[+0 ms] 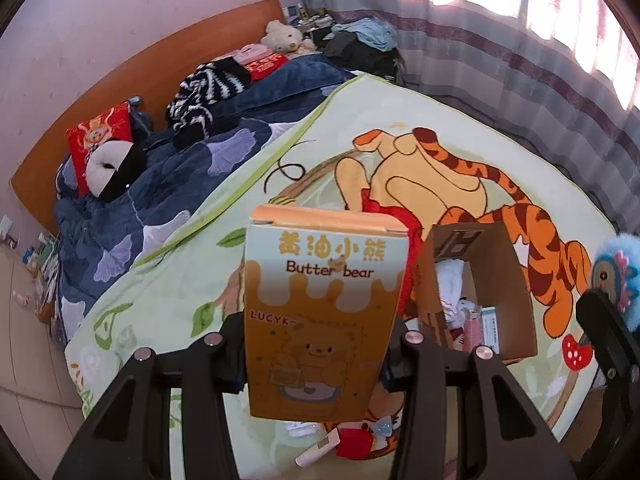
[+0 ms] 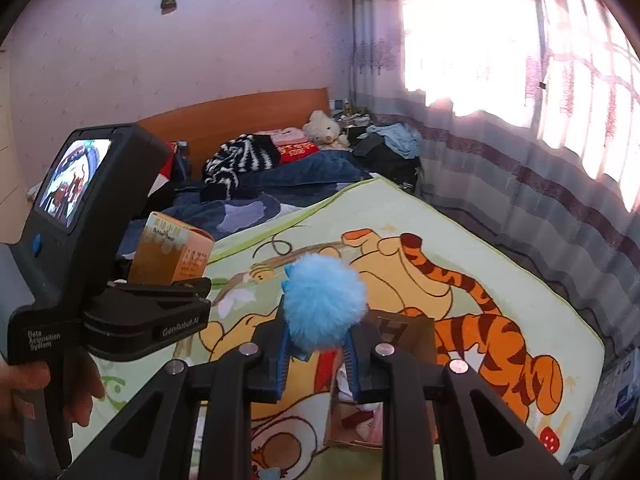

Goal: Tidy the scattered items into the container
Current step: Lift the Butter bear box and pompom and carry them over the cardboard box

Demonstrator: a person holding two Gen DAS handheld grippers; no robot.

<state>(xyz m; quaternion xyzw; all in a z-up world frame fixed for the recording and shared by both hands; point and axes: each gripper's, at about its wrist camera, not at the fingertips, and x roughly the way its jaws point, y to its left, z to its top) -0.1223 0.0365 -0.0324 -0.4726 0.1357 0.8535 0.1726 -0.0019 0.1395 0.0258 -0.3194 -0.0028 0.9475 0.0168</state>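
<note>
Orange carton (image 1: 320,312) sits clamped in the left hand-held gripper (image 1: 316,344), lifted for carrying to the cardboard box (image 1: 480,292) just beyond on the bed (image 1: 400,104). The right hand-held gripper (image 2: 316,354) pinches a blue fluffy toy (image 2: 324,300). Only the left view shows leftover clutter (image 1: 344,440) below.
</note>
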